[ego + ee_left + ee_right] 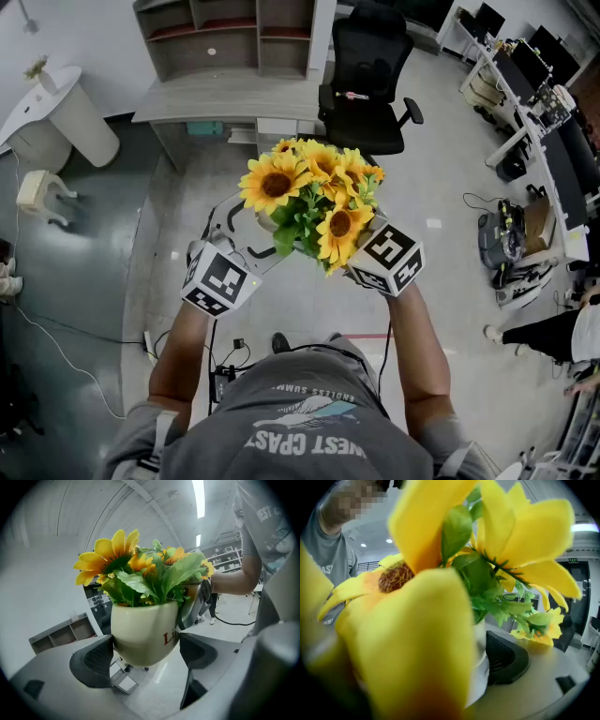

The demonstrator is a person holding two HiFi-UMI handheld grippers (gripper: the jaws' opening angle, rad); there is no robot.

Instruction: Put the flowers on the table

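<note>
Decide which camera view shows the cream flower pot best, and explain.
The left gripper view: the flower pot shows nearly whole, red lettering included. In the head view the sunflowers hide it almost entirely; the right gripper view gives only a sliver behind blurred petals.

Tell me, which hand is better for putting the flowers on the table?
Left, probably. The left tool clamps the pot between both pads in clear sight; on the right, sunflowers block the view.

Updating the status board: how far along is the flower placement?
Done: flower pot is off the ground, clamped by left claw and right claw. In hand: sunflowers held over the floor, short of the grey desk. Left: reach the desk, set the pot down, release.
</note>
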